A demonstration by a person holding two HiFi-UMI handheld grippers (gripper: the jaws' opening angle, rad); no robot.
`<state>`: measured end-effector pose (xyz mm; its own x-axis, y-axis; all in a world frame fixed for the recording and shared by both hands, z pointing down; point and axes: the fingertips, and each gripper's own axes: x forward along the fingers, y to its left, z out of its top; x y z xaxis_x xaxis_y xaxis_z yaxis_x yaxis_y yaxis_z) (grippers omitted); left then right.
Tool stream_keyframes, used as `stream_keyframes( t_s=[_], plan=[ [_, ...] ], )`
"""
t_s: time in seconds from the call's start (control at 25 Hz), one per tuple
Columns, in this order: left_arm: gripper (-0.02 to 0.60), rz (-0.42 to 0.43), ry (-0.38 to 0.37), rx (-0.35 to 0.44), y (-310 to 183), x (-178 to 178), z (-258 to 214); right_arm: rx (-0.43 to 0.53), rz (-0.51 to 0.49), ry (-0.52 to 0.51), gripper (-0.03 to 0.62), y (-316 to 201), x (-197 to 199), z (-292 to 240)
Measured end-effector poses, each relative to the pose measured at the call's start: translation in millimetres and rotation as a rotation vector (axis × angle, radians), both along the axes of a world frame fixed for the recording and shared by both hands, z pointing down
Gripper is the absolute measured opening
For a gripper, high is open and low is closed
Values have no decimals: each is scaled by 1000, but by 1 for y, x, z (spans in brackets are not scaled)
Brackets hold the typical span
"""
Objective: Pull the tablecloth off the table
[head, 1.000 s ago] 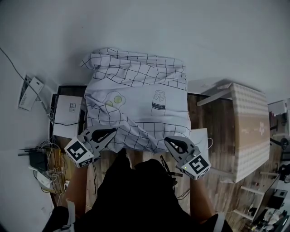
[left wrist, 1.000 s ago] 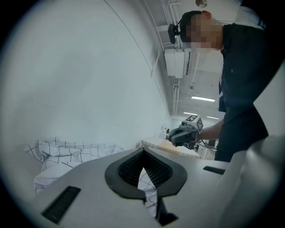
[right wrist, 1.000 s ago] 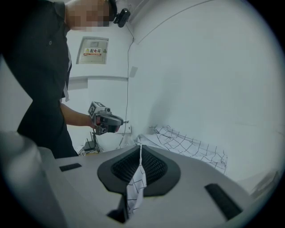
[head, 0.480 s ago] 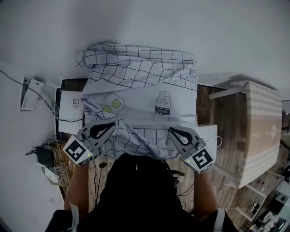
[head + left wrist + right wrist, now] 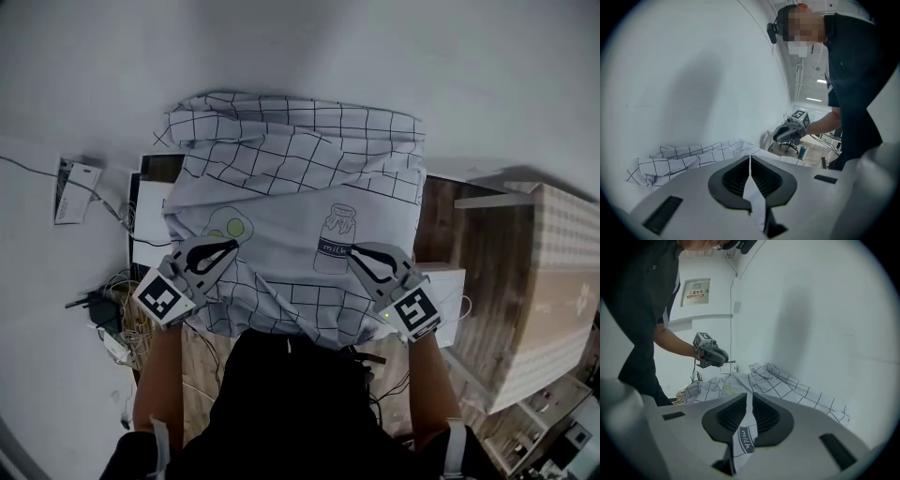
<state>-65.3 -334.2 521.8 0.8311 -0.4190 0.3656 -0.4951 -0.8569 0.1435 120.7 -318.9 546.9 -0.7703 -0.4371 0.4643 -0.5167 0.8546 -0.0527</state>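
A white tablecloth (image 5: pixel 291 187) with a black grid, an egg print and a milk-bottle print covers the table against the wall, crumpled along its far edge. My left gripper (image 5: pixel 225 251) is shut on the cloth's near left part, and a pinched fold (image 5: pixel 751 187) shows between its jaws. My right gripper (image 5: pixel 361 255) is shut on the near right part, with the "milk" print (image 5: pixel 745 439) caught in its jaws. The cloth's near edge hangs slack between the two grippers. Each gripper view shows the other gripper: the right gripper (image 5: pixel 790 131) and the left gripper (image 5: pixel 710 355).
A pale wooden table (image 5: pixel 548 291) stands at the right. A white box (image 5: pixel 150 220) lies left of the cloth, with a tangle of cables (image 5: pixel 112 319) and a wall plug (image 5: pixel 75 178) beyond it. The white wall (image 5: pixel 375 56) is right behind the table.
Both grippers have moved away from my body with the cloth's near part in them. More cloth hangs in front of them now, and its far edge bunches more against the wall.
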Motion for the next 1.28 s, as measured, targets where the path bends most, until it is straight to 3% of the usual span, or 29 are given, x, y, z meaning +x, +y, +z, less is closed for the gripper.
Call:
stream_keyframes(
  t_s=[0.08, 0.2, 0.4, 0.52, 0.68, 0.76, 0.88, 1.12, 1.28],
  plan=[
    [14, 6, -36, -5, -10, 5, 9, -8, -17, -7, 33, -11, 1, 9],
    [57, 34, -101, -24, -24, 15, 29, -28, -61, 0, 128, -26, -3, 27],
    [105, 141, -195, -27, -35, 32, 67, -80, -127, 23, 192, -40, -21, 62],
    [143, 220, -253, -54, -37, 37, 98, -137, -131, 19, 236, -46, -29, 87],
    [214, 281, -311, -76, -40, 32, 137, -197, -109, 87, 301, -47, -34, 122],
    [246, 298, -345, -92, -42, 26, 154, -207, -97, 127, 311, -44, -33, 134],
    [321, 315, -393, -50, -48, 24, 170, -204, -104, 204, 315, -43, -27, 153],
    [348, 336, -438, -51, -44, 18, 192, -212, -135, 304, 319, -41, -23, 177],
    [351, 340, -438, -62, -43, 17, 199, -191, -131, 302, 319, -43, -24, 178]
  ],
)
